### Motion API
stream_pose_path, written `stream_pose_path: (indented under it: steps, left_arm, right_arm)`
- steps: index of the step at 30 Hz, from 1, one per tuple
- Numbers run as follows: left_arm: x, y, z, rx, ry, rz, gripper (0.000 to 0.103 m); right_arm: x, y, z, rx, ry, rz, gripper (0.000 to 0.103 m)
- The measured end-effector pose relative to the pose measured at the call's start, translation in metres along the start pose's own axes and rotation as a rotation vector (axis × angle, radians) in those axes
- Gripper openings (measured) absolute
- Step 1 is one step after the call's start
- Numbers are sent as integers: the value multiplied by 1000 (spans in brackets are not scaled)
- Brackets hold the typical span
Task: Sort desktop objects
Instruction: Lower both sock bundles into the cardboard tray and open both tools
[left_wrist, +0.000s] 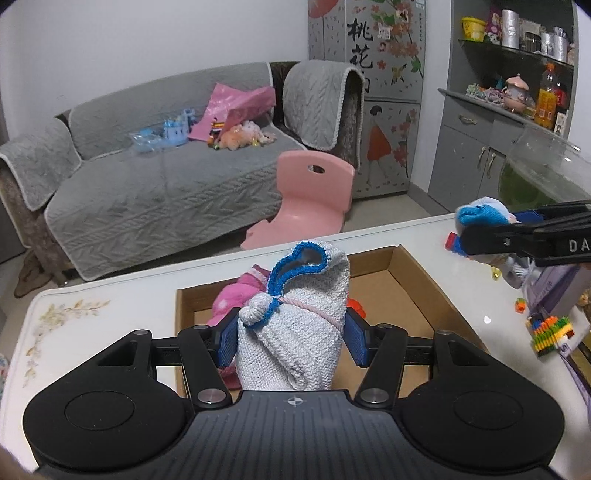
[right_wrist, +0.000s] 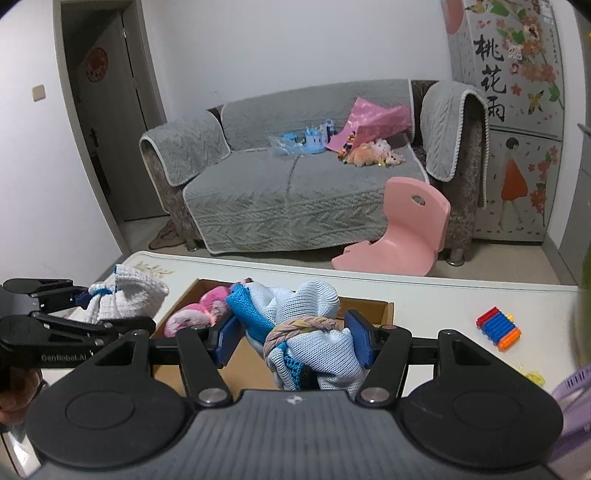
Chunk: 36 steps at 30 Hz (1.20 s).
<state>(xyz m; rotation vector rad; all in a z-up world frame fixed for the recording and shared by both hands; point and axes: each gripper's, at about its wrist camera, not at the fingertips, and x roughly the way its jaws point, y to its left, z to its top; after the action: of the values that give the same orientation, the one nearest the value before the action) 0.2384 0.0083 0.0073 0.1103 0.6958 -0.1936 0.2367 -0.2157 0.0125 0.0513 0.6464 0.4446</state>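
Two knitted bundles (left_wrist: 295, 325) (right_wrist: 310, 339), one cardboard box (left_wrist: 402, 266), one pink plush (right_wrist: 199, 314), one brick block (right_wrist: 498, 328).

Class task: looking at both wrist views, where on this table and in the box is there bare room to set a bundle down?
Free: the cardboard box floor right of the pink plush; the white table between box and brick block; the table's floral corner. Crowded: the box's plush end and the toy-strewn edge.

A white knitted bundle (left_wrist: 295, 325) has blue trim and a pink cord. The pale blue mesh bundle (right_wrist: 314, 332) carries a pastel braided band. The cardboard box (left_wrist: 413, 280) is brown; the chair (left_wrist: 310, 199), upper centre, pink; the sofa cover (left_wrist: 147, 192) grey.
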Motion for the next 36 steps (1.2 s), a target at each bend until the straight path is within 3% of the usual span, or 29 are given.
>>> stream_pose_path:
  steps: [17,36]
  left_arm:
    - [83,3,-3,-16,56,-28,63]
    - [125,-1,-12,4,110,-57,63]
  right_arm:
    - [73,-16,1,34,99,-24,57]
    - [118,-19,4,21,170,-60,57]
